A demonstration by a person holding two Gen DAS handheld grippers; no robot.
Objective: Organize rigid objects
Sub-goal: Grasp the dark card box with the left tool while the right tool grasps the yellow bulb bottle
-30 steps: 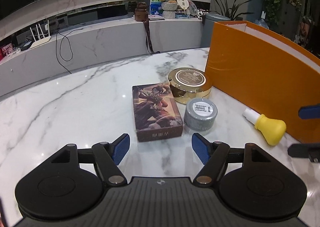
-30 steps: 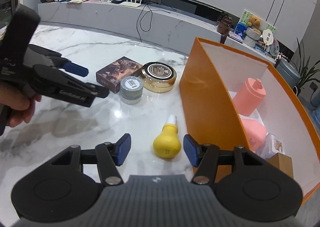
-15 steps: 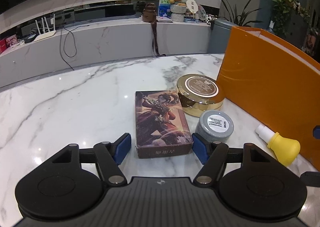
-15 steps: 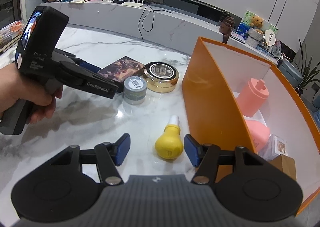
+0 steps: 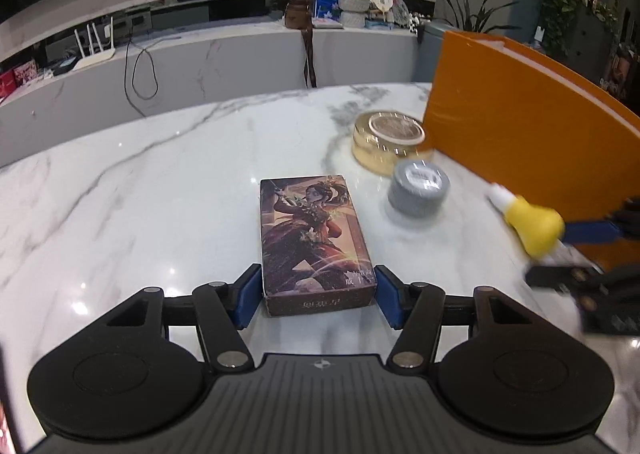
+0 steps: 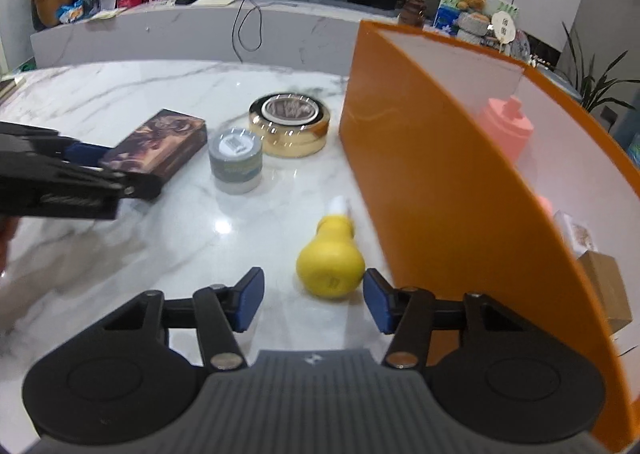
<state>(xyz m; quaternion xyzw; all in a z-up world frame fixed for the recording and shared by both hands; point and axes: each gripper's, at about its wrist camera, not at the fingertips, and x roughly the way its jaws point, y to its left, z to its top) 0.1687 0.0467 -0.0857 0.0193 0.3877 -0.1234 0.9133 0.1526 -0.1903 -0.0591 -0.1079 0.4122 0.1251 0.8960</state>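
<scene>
Jaws of the left gripper (image 5: 319, 296), spread, have advanced since a second ago and now straddle the card box (image 5: 314, 242); right gripper (image 6: 313, 300), also spread, nears the yellow bottle (image 6: 331, 262) just ahead. Both grasps look imminent.

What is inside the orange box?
Inside the orange box, the right wrist view shows a pink bottle, a small brown carton and a pale packet. Its near wall hides the floor and anything lower.
</scene>
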